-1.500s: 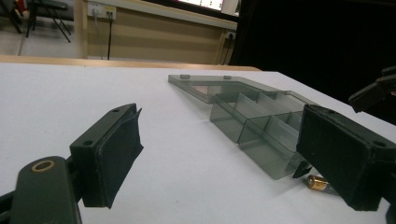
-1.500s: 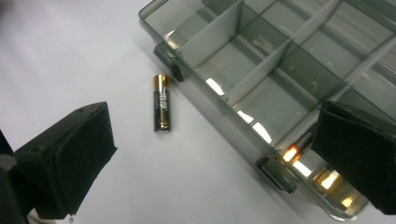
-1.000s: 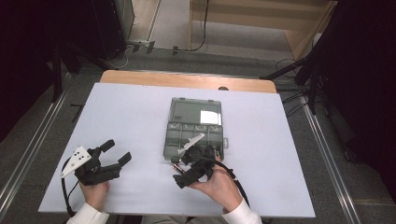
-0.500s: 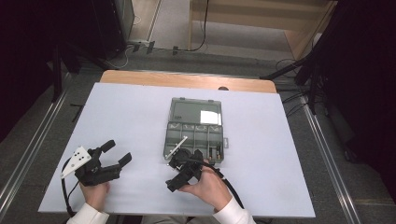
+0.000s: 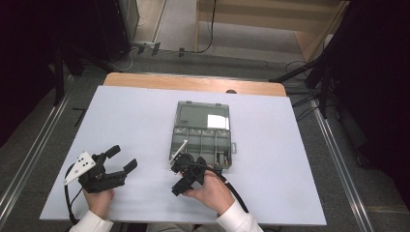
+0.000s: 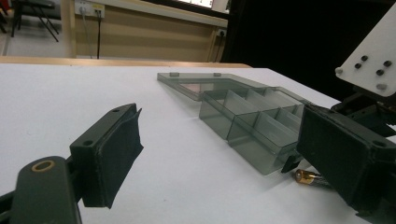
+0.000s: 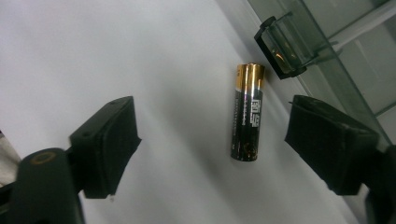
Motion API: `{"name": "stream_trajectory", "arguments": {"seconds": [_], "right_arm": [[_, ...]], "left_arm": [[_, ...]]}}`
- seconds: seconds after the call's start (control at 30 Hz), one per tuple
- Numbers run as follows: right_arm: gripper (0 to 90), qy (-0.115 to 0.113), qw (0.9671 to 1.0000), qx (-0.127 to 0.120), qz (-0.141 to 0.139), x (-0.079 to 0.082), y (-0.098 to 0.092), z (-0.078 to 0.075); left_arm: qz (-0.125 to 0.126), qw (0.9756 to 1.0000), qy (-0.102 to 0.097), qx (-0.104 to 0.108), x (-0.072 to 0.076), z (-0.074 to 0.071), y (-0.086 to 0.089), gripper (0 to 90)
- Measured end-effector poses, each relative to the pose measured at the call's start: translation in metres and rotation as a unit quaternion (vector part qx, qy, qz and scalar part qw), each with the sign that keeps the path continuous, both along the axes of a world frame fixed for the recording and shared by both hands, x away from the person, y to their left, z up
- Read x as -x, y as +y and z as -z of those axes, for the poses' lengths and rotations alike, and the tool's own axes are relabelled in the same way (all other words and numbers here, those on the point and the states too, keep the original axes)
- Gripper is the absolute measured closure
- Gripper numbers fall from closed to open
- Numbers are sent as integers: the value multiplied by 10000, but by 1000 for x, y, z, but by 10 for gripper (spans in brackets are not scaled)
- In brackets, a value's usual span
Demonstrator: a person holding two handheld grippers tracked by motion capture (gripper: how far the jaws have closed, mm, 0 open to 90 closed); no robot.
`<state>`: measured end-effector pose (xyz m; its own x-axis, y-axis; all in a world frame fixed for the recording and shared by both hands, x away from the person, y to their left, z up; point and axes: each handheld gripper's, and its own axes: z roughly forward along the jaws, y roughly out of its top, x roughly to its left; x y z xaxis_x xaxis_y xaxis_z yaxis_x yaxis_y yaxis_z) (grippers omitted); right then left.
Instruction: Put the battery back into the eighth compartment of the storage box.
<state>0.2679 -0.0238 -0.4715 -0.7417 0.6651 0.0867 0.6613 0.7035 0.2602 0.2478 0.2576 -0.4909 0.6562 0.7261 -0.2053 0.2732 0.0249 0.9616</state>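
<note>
The right gripper (image 7: 210,135) hung low over the table (image 5: 135,121), pointed down, with a battery (image 7: 247,112) lying flat between its two jaws. The jaws had just been closing, yet neither pad touched the cell: the left pad (image 7: 109,144) stood well off it, the right pad (image 7: 327,140) near but apart. The battery lay lengthwise along the gap, its gold end away from the gripper, just beside the near corner latch of the box (image 7: 327,42).

In the high view the right gripper (image 5: 186,176) sat at the near left corner of the open box (image 5: 203,135), whose lid lay flat beyond the compartments. The left gripper (image 5: 118,162) rested off to the side, its jaws wide apart and holding nothing; from its own camera the battery (image 6: 310,177) showed by the box's near corner (image 6: 261,135), ahead and to the right of the jaws.

The step in hand looked like the pick-up of the battery, probably for stowing in a compartment. The next move would call for shifting slightly to centre the cell, closing both pads onto its sides, then a straight lift clear of the latch so the box is not dragged.
</note>
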Motion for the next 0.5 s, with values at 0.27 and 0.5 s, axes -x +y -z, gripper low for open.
{"name": "stream_trajectory", "arguments": {"seconds": [0.27, 0.5], "right_arm": [[493, 92, 9998, 49, 197, -4, 0, 2], [719, 97, 9990, 230, 365, -9, 0, 3]], "left_arm": [[7, 10000, 0, 1, 0, 0, 0, 132], [4, 10000, 8, -7, 0, 0, 0, 132]]}}
